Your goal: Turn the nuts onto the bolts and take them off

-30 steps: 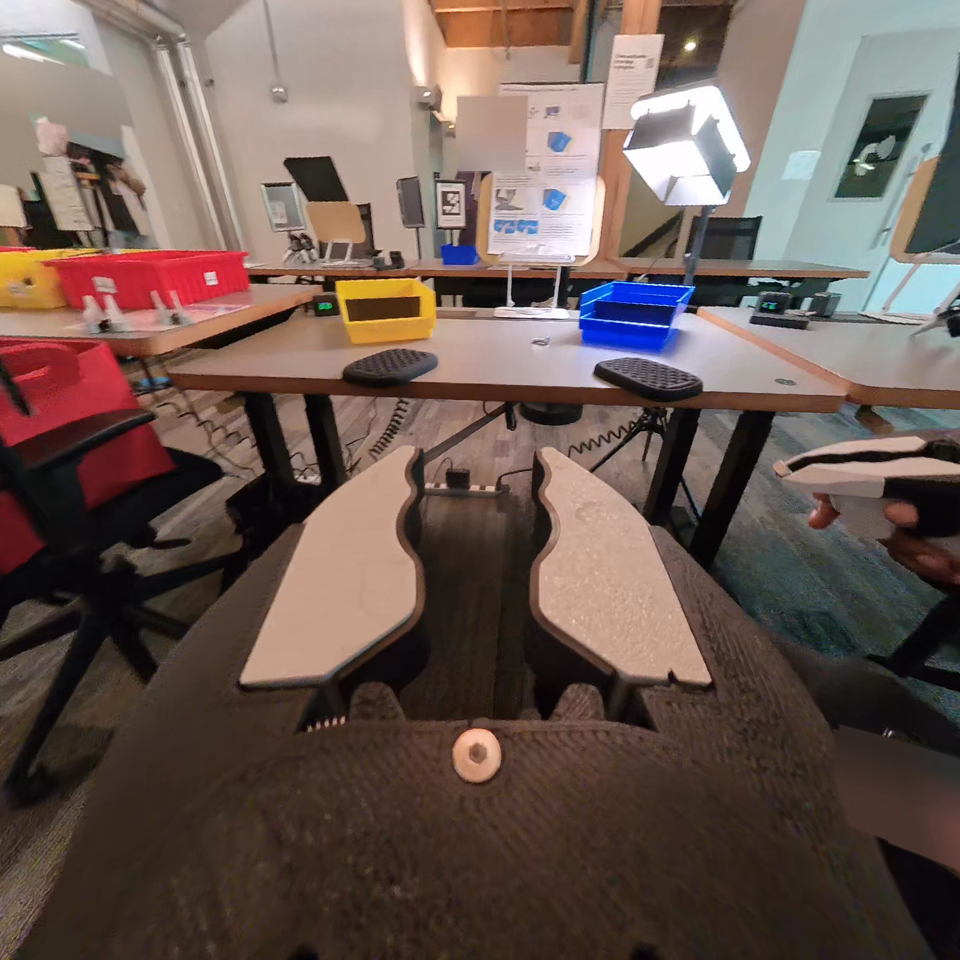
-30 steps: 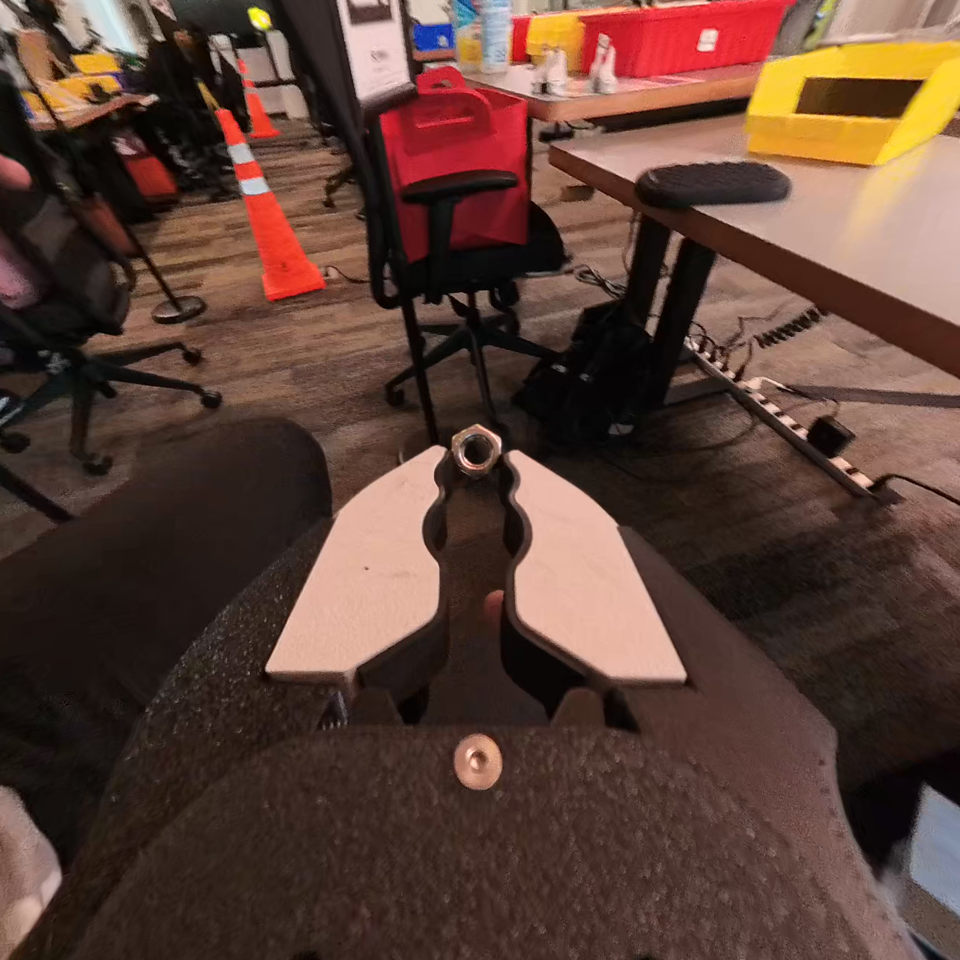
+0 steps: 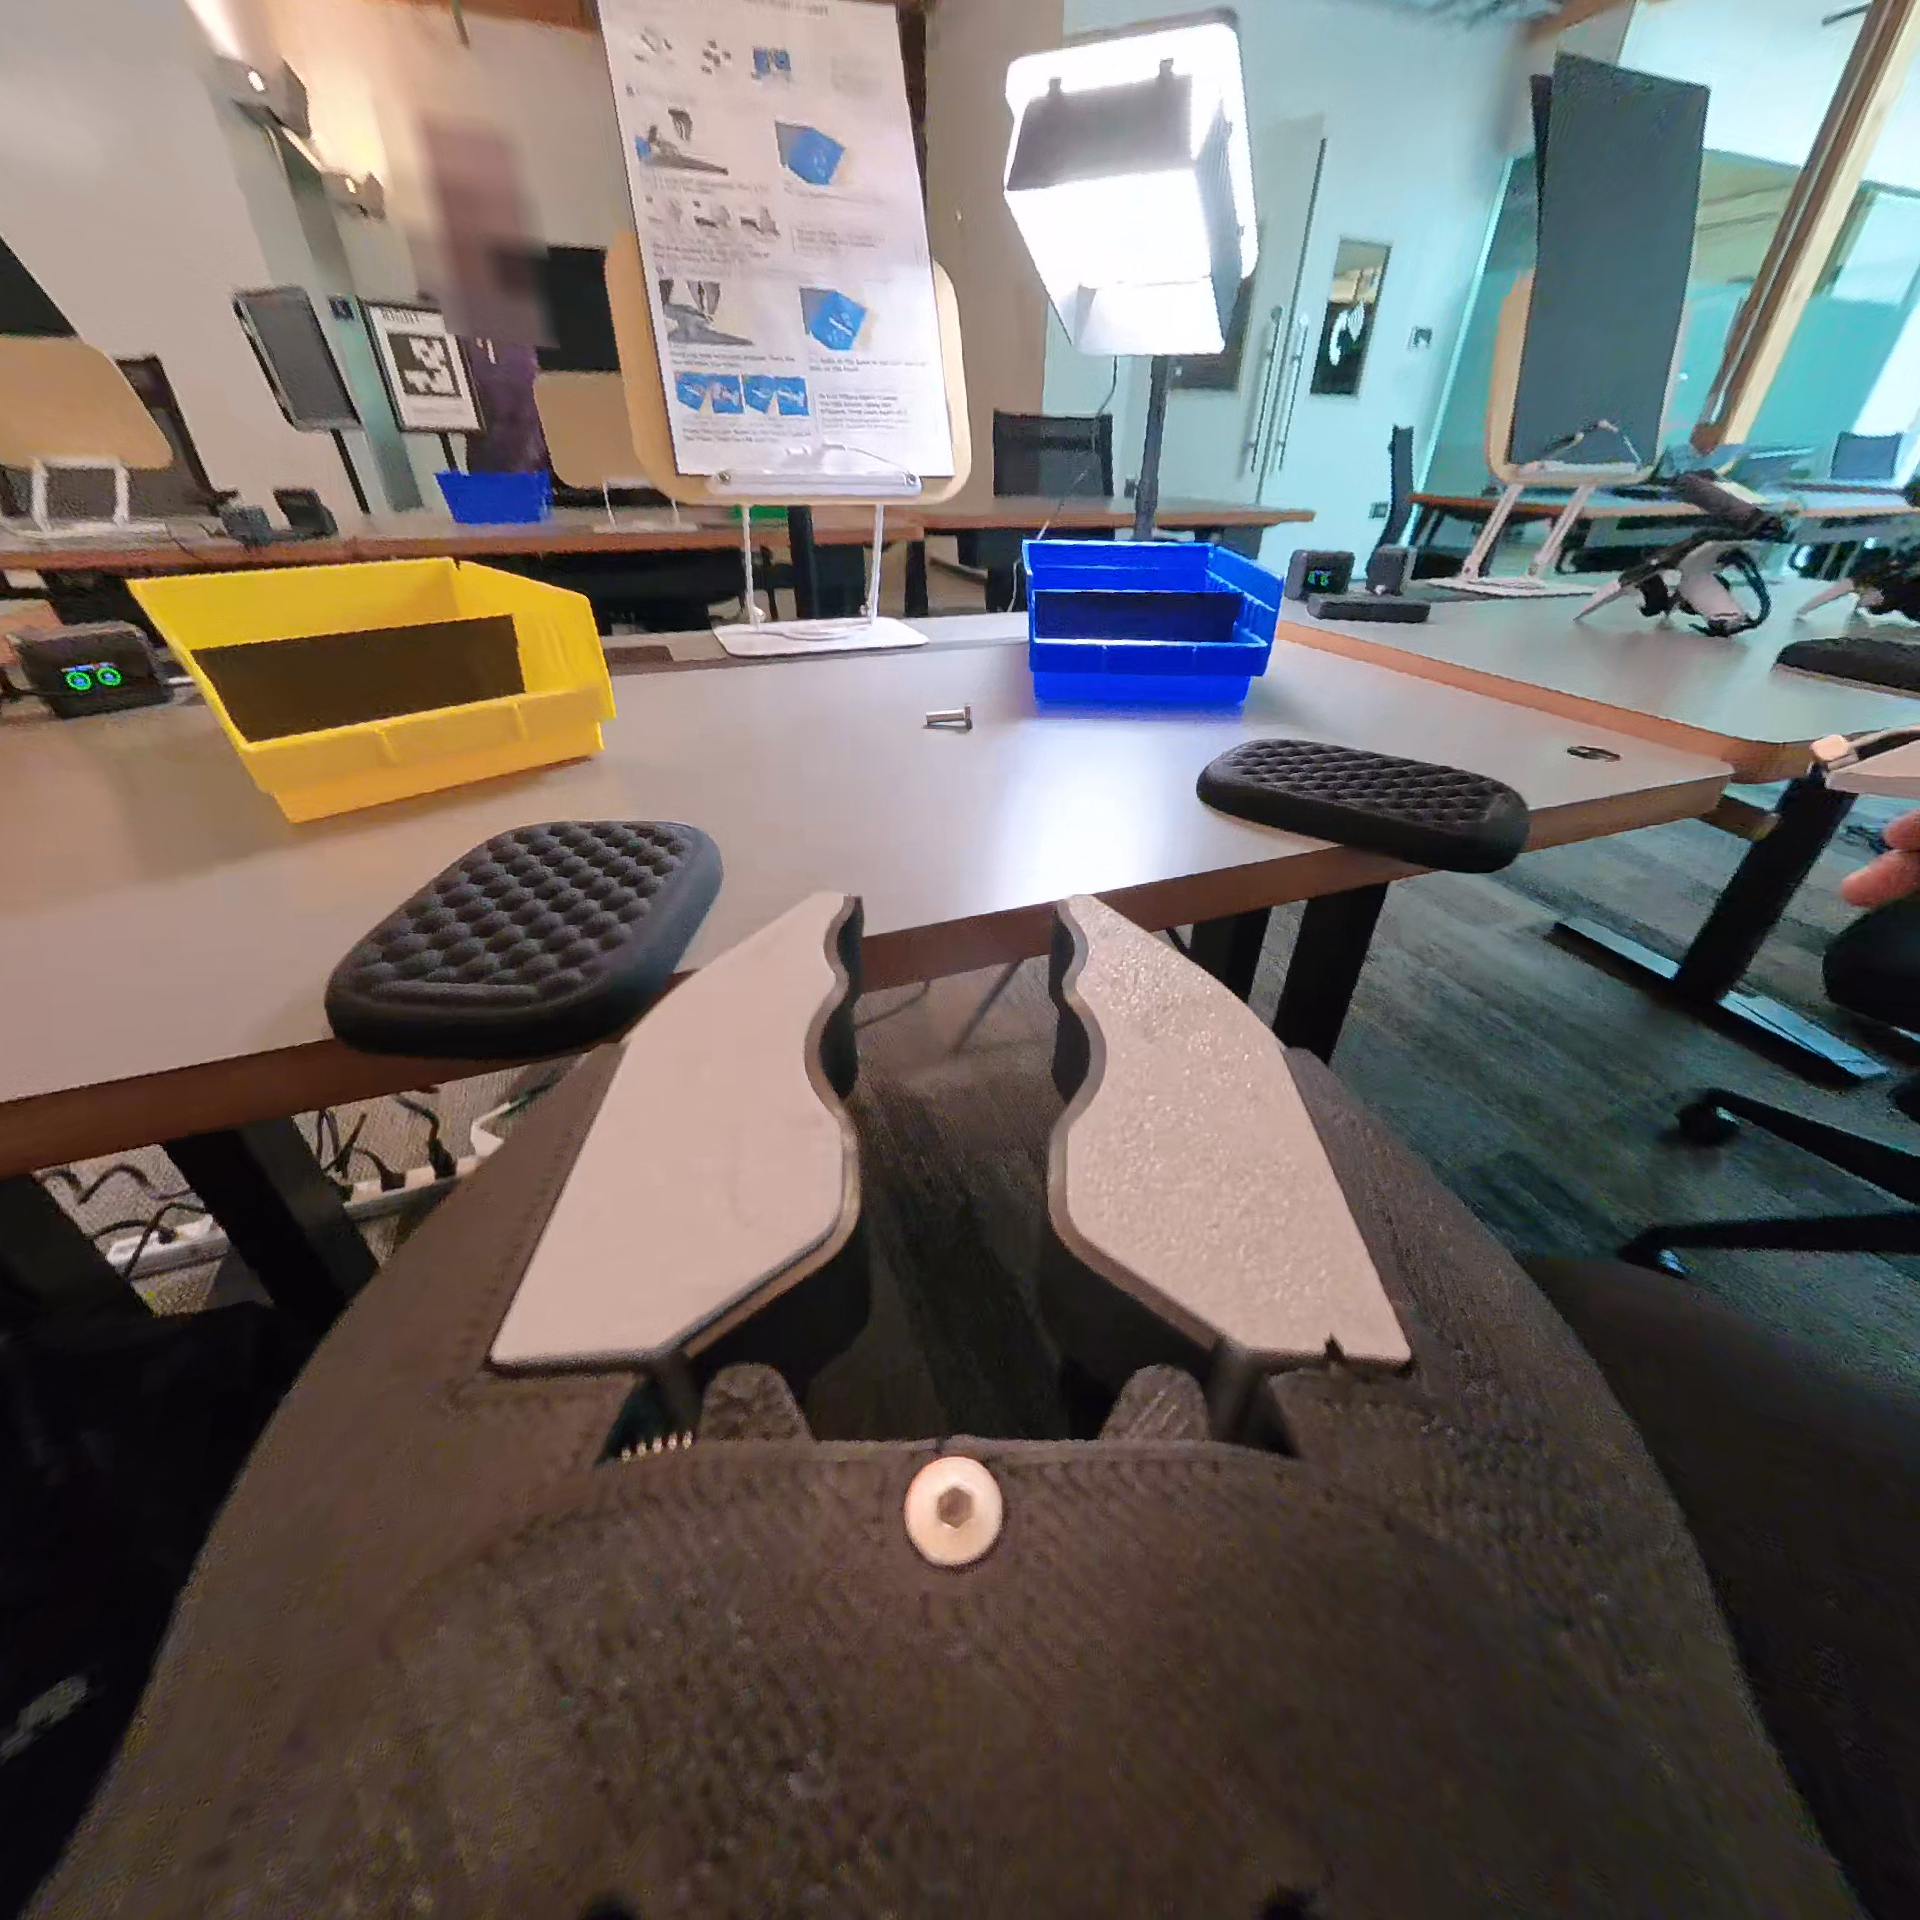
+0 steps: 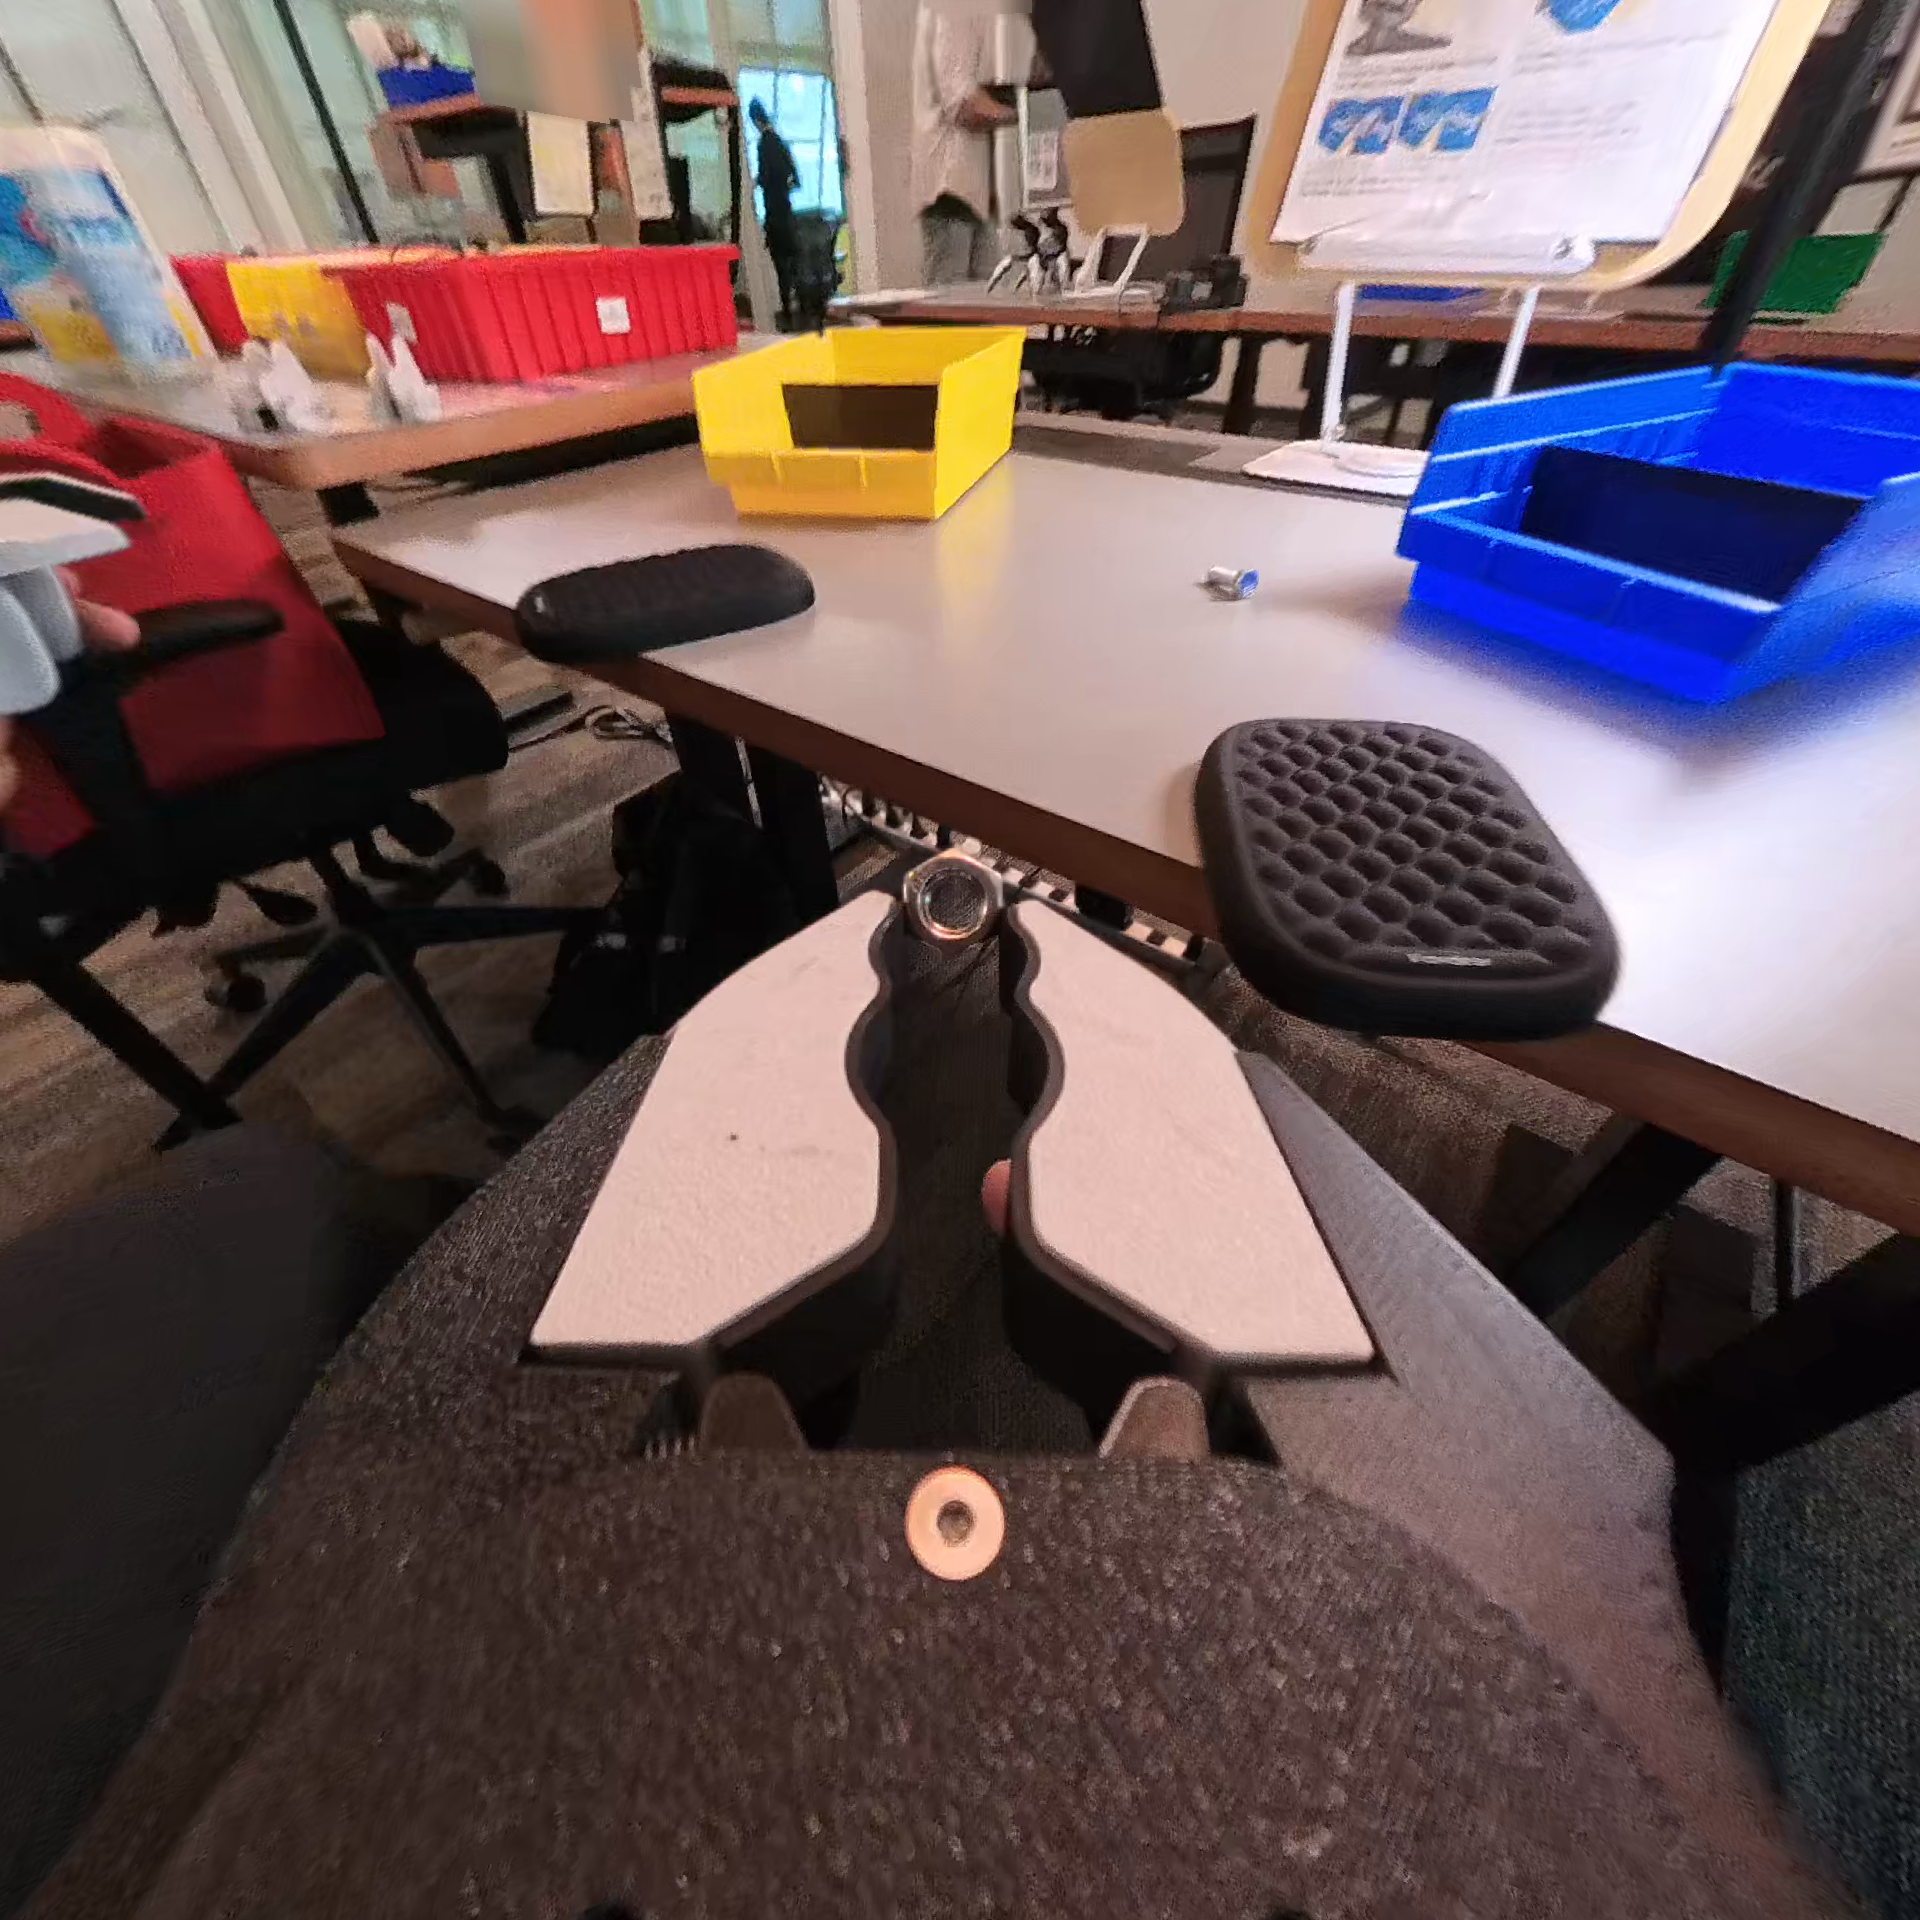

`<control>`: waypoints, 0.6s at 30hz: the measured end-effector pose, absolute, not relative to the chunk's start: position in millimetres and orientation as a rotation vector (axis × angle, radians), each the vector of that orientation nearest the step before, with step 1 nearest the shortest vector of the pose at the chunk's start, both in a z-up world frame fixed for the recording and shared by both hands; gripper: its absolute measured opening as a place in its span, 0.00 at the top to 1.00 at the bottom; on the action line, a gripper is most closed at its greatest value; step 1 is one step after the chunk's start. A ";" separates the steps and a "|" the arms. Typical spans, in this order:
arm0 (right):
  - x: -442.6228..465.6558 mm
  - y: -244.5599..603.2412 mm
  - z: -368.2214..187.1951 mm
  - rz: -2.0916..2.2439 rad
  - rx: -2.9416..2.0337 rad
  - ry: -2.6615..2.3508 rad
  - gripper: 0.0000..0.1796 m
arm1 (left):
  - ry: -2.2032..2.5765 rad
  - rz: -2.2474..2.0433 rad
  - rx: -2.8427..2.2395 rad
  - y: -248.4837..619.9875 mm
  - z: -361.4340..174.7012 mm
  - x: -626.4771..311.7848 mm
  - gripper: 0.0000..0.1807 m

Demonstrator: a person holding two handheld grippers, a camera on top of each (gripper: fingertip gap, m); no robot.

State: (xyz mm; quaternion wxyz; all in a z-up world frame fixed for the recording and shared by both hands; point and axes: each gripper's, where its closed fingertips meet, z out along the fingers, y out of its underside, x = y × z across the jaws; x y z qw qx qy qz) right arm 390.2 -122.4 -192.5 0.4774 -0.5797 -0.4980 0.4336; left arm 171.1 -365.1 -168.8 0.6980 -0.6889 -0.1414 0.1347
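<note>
A: Left wrist view, what is showing?

B: The left gripper [image 3: 951, 997] is hanging spread apart and empty; the bolt [image 3: 948, 717] is lying on the tabletop [image 3: 831, 790] at twelve o'clock.

A: And right?

B: The right gripper [image 4: 951, 920] is pinching the nut [image 4: 949, 902] at its tips. It is probably small, hard and slippery, best held across its flats.

Grey-topped desk [image 3: 810, 810] with a brown edge, standing on dark patterned carpet [image 3: 1558, 1039]. Behind the desk, a lit panel lamp [image 3: 1132, 197] on a stand and further desks before pale walls; right of it, glass partitions [image 3: 1860, 281]. Left of the desk, a black office chair [image 4: 312, 790].
</note>
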 end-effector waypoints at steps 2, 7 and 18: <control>402.2 -121.1 -184.0 1.049 -1.429 -1.171 0.90 | -0.320 0.252 -1.569 -370.5 -154.2 173.5 0.81; 434.5 -121.0 -192.8 0.971 -1.440 -1.128 0.90 | -0.329 0.210 -1.548 -377.1 -156.0 181.7 0.81; 410.0 -64.6 -210.3 0.845 -1.513 -1.030 0.91 | -0.247 0.248 -1.542 -342.2 -253.4 118.9 0.82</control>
